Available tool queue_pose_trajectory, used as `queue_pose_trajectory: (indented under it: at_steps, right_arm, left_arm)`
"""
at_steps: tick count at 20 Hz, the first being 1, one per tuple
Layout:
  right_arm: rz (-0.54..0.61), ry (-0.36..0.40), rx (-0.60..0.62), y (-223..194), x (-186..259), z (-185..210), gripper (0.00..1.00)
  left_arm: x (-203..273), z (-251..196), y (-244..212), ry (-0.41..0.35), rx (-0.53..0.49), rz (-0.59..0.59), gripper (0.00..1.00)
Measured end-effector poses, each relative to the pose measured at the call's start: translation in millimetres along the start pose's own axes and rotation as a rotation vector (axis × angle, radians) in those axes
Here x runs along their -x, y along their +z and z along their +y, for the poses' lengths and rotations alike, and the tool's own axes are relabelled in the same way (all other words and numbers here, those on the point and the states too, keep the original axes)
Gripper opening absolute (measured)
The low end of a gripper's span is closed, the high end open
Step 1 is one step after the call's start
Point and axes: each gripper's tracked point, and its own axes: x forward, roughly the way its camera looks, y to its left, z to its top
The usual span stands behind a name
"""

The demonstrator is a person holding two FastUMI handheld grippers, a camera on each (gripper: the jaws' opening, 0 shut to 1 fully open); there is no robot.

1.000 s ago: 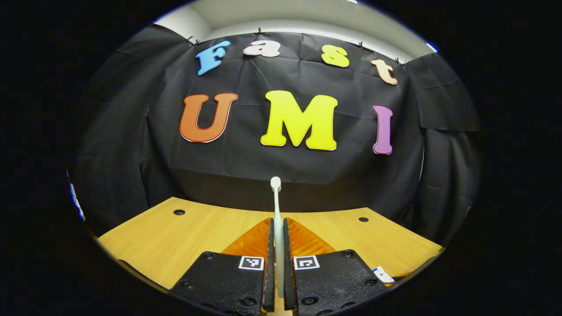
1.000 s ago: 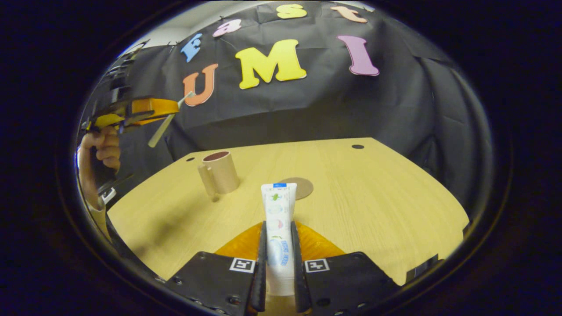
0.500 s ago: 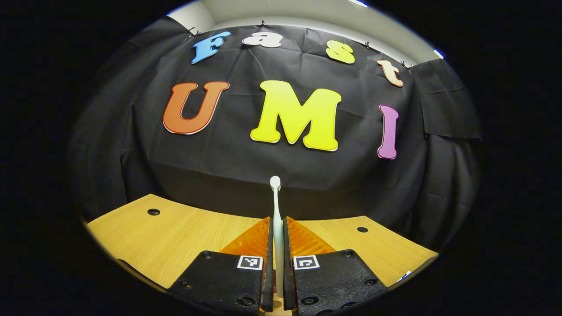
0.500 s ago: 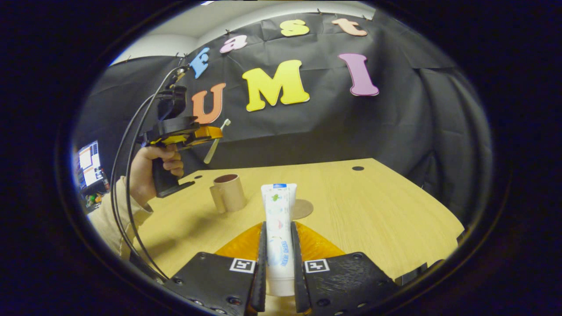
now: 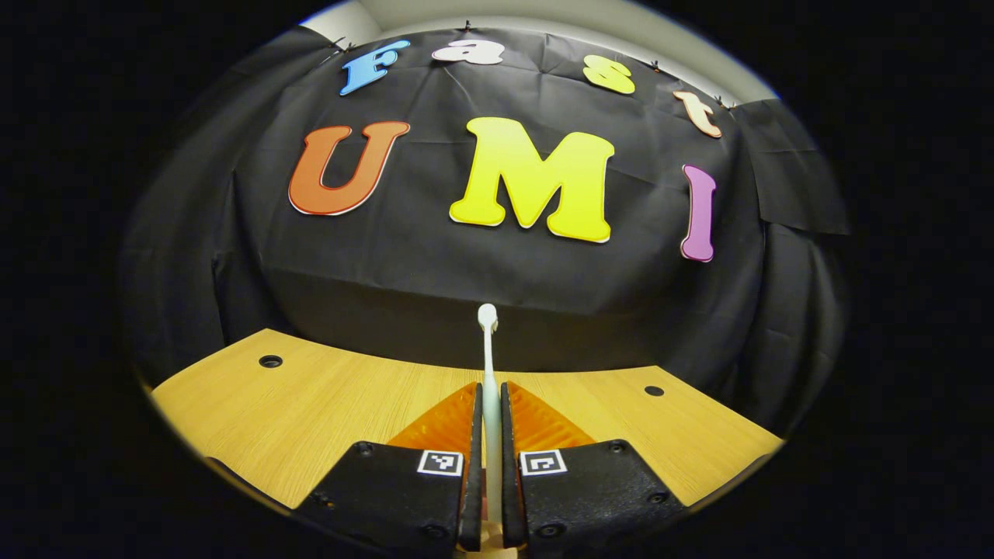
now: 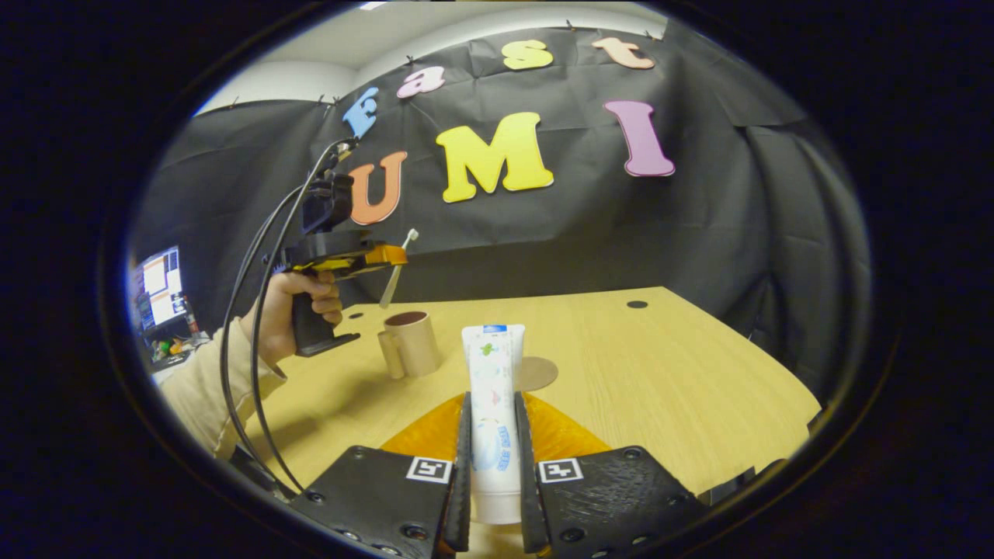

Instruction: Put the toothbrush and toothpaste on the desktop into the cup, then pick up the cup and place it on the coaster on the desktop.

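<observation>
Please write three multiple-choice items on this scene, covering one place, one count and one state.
1. Where is the coaster?
A. On the desktop beside the cup
B. Under the cup
C. In the left hand-held gripper

2. How many things are inside the cup?
A. Two
B. One
C. None that can be seen

3. What does the right hand-held gripper hold?
A. Nothing
B. The toothpaste, clamped between both fingers
C. The cup

Answers:
1 A, the round coaster lies bare next to the cup.
2 C, nothing sticks out of its mouth; the toothbrush is in the left hand-held gripper.
3 B, both fingers press the tube's sides.
</observation>
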Motion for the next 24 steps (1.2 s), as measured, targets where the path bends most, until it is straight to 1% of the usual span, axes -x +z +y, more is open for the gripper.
queue_pose_trajectory:
  at_steps: [2, 6, 8, 10, 11, 12, 19, 20, 21, 22, 24]
  right_arm:
    - [0.002, -0.001, 0.003, -1.4, -0.7, 0.0, 0.26]
    - [0.005, 0.003, 0.008, -2.0, -1.5, 1.9, 0.26]
    - [0.0, -0.001, 0.017, 0.4, -1.5, 0.8, 0.26]
    - [0.002, -0.005, 0.017, 0.9, -2.6, 0.1, 0.26]
    - [0.002, -0.005, 0.016, 2.4, -2.6, 0.3, 0.26]
    - [0.0, -0.01, 0.015, 3.3, -3.5, -1.2, 0.26]
    - [-0.026, -0.038, 0.013, 22.3, -8.8, -1.1, 0.26]
    - [-0.033, -0.036, 0.018, 28.1, -11.0, 1.9, 0.26]
    - [-0.039, -0.031, 0.022, 34.9, -14.0, 6.4, 0.24]
    - [-0.048, -0.025, 0.019, 42.3, -17.4, 10.7, 0.26]
    - [-0.069, -0.008, 0.022, 60.4, -24.7, 21.7, 0.26]
  left_arm:
    - [1.7, -2.0, 0.4, -0.01, 0.006, -0.004, 0.13]
    - [-1.7, 0.3, -10.6, -0.003, -0.006, 0.035, 0.13]
    - [-1.7, 4.0, -15.6, 0.016, -0.012, 0.061, 0.16]
    - [5.6, 6.6, -26.2, 0.02, -0.014, 0.101, 0.99]
    - [4.5, 12.6, -27.6, 0.047, -0.023, 0.109, 1.0]
    - [6.2, 16.9, -25.6, 0.072, -0.036, 0.103, 0.99]
    - [34.4, 18.0, -15.5, 0.066, -0.046, 0.063, 0.99]
    - [41.4, 17.4, -14.3, 0.061, -0.049, 0.054, 0.99]
    - [49.6, 18.2, -14.2, 0.063, -0.056, 0.043, 0.98]
    - [56.9, 21.0, -12.6, 0.069, -0.068, 0.029, 0.98]
    - [72.5, 24.8, -14.4, 0.072, -0.087, 0.018, 0.98]
